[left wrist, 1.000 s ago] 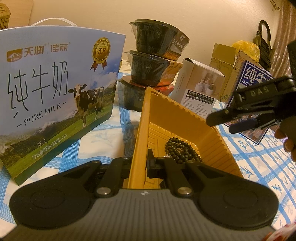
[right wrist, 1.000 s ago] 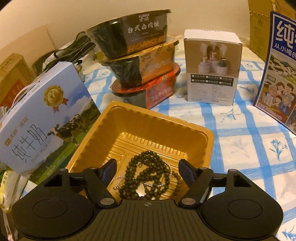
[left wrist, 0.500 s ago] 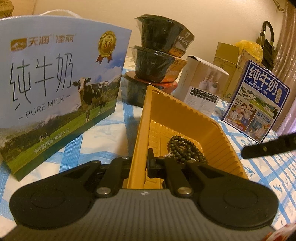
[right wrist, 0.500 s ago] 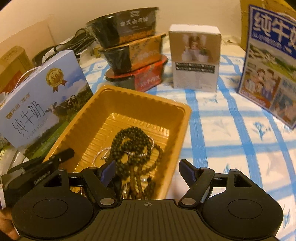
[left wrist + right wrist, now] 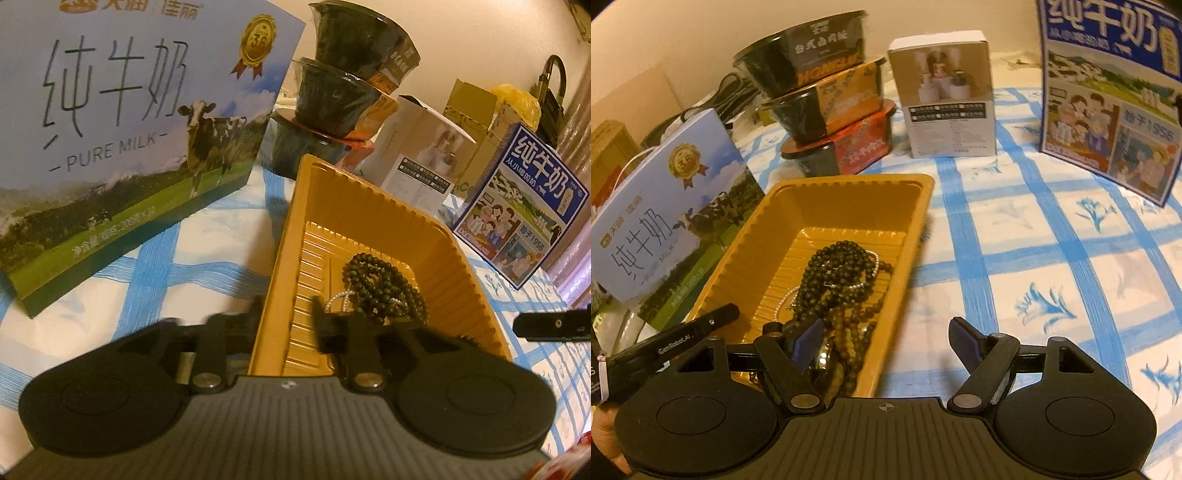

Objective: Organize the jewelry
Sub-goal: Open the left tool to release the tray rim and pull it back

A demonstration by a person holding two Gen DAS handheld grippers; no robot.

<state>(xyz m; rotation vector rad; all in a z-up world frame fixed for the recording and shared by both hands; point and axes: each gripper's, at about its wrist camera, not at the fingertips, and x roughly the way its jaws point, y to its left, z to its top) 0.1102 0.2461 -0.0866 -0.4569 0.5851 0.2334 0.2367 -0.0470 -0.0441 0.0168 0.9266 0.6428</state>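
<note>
We log: left claw (image 5: 286, 314) just parted, straddling yellow tray (image 5: 369, 206) rim, not pressing; dark beads (image 5: 842, 273) inside. Right claw (image 5: 886, 339) spread wide over tray's right edge; bare checked surface (image 5: 1052, 280) to its right.

- Bead necklaces (image 5: 842, 280): near loops hidden behind the right gripper's (image 5: 882, 341) body.
- Yellow tray (image 5: 369, 206): near end covered by the left gripper (image 5: 286, 314); its fingers (image 5: 255, 314) motion-blurred.
- Blue milk carton (image 5: 1108, 92): top cut off by the frame.
- Large milk box (image 5: 129, 110): top and left cropped.
- Small print on the white box (image 5: 949, 114): illegible.
</note>
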